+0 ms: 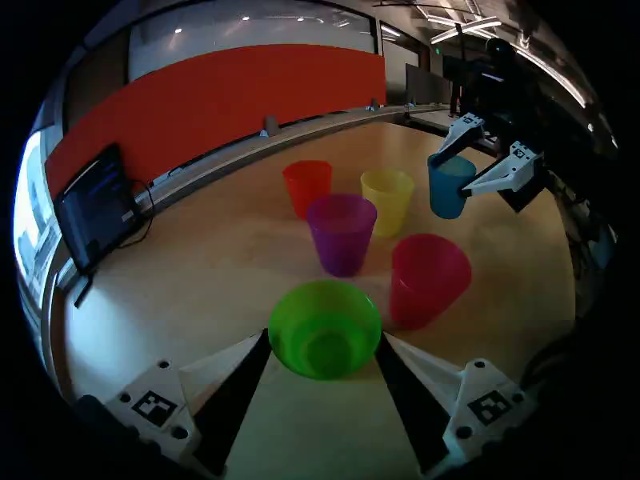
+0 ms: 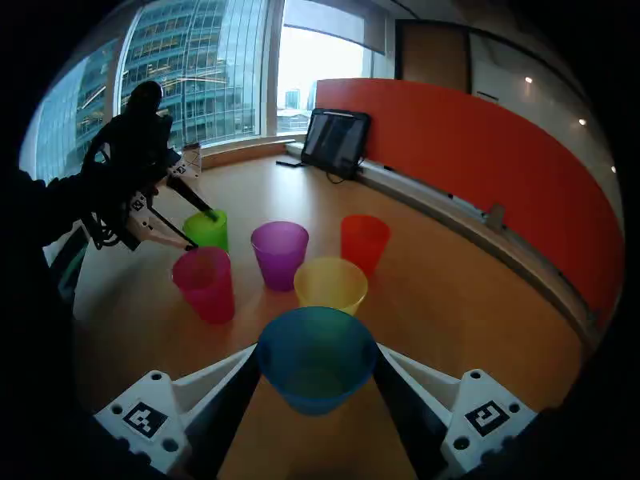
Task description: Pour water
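Note:
My left gripper (image 1: 324,340) is shut on a green cup (image 1: 324,320), held upright just in front of the camera. Beyond it on the wooden table (image 1: 200,272) stand a purple cup (image 1: 342,232), a pink cup (image 1: 426,276), a yellow cup (image 1: 387,200) and an orange cup (image 1: 307,186). Far right, the right gripper (image 1: 450,172) holds a blue cup (image 1: 448,188). In the right gripper view, my right gripper (image 2: 316,356) is shut on that blue cup (image 2: 316,364), with the yellow cup (image 2: 330,286) just behind it. The left gripper (image 2: 200,231) grips the green cup (image 2: 206,230) at the far side. Whether any cup holds water cannot be made out.
A dark tablet (image 1: 96,204) with a cable leans by the table's back edge under an orange wall panel (image 1: 216,96). The purple cup (image 2: 279,252), orange cup (image 2: 364,242) and pink cup (image 2: 205,282) cluster between the grippers. A person (image 2: 132,152) stands before the windows.

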The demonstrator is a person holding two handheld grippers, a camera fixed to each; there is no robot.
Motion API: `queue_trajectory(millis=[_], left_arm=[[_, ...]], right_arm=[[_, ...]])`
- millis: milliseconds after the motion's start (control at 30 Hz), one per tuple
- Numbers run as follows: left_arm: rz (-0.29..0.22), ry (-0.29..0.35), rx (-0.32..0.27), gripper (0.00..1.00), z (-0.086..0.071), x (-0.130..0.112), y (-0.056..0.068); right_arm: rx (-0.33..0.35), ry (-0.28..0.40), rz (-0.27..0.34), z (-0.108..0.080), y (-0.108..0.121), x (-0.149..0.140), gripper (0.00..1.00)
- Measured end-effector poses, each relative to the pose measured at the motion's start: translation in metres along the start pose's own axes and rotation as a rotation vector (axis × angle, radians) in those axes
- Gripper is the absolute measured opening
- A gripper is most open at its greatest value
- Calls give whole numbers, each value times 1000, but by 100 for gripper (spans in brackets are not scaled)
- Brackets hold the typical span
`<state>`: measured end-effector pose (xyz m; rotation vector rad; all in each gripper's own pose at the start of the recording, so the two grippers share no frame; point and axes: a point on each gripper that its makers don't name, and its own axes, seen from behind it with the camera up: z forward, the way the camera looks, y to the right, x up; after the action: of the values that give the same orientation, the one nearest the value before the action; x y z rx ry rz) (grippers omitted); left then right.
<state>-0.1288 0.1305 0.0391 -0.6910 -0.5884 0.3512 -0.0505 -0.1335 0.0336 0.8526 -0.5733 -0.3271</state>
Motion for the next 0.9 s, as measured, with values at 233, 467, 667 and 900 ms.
queue_trajectory(millis=[233, 467, 667, 900], left_arm=[[4, -22, 4, 96, -2, -6, 0], [-32, -35, -30, 96, -8, -11, 7], [-23, -55, -14, 96, -14, -20, 4], [-33, -66, -9, 96, -22, -31, 5]], right_arm=[[1, -8, 6, 3, -1, -7, 95], [0, -14, 17, 6, -2, -12, 95], [-2, -20, 20, 9, -3, -17, 95], [0, -32, 21, 12, -7, -24, 95]])
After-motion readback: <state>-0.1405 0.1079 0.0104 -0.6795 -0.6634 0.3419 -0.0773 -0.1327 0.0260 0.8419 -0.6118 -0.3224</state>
